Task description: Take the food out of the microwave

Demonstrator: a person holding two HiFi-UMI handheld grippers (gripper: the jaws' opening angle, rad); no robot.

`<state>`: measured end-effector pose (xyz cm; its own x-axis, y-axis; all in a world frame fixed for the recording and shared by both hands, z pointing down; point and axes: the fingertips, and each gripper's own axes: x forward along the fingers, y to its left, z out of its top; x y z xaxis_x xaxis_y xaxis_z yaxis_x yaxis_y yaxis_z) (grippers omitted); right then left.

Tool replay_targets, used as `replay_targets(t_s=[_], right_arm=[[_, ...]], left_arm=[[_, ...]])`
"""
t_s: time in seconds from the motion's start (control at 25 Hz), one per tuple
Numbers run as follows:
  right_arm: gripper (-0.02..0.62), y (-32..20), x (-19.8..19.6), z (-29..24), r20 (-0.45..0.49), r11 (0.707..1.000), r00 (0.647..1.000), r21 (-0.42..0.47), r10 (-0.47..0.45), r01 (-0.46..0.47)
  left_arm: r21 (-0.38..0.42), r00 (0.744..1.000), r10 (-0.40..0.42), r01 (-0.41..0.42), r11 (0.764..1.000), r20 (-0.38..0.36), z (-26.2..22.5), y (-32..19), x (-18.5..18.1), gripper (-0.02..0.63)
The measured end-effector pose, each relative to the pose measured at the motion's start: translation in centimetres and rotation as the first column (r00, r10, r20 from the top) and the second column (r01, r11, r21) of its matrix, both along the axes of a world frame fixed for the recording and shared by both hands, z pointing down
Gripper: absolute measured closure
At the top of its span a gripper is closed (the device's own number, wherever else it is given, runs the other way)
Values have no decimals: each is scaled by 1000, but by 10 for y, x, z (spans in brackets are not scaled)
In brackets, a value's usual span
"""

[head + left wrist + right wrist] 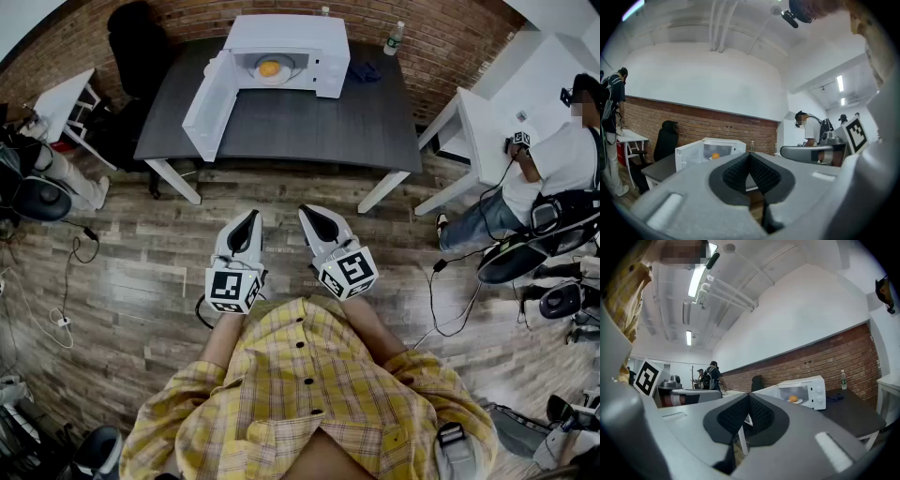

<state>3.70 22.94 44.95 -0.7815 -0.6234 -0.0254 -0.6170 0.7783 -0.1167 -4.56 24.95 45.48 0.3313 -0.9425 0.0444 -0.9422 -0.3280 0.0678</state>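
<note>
A white microwave [291,52] stands on the dark table [309,127] with its door [208,98] swung open to the left. Inside lies an orange piece of food [269,67] on a plate [283,64]; the same food [715,156] [793,399] shows small in both gripper views. My left gripper [251,217] and right gripper [306,212] are held level in front of my body, well short of the table. Each has its jaws closed together with nothing between them.
A water bottle [394,37] and a dark blue cloth [364,71] sit at the table's back right. A black chair [141,42] stands at the left. A seated person [553,178] is at a white desk [497,122] on the right. Cables [66,300] lie on the wooden floor.
</note>
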Motion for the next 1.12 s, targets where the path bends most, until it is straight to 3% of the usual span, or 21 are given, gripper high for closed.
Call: replay_targets(t_s=[0.8, 1.12], right_arm=[[592, 1, 61, 1, 0, 1000, 1000, 27, -14, 14], [594, -11, 88, 1, 16, 999, 999, 21, 34, -34]], left_arm=[[23, 999, -32, 32, 999, 27, -6, 10, 47, 607], [26, 998, -63, 62, 998, 27, -7, 5, 66, 607]])
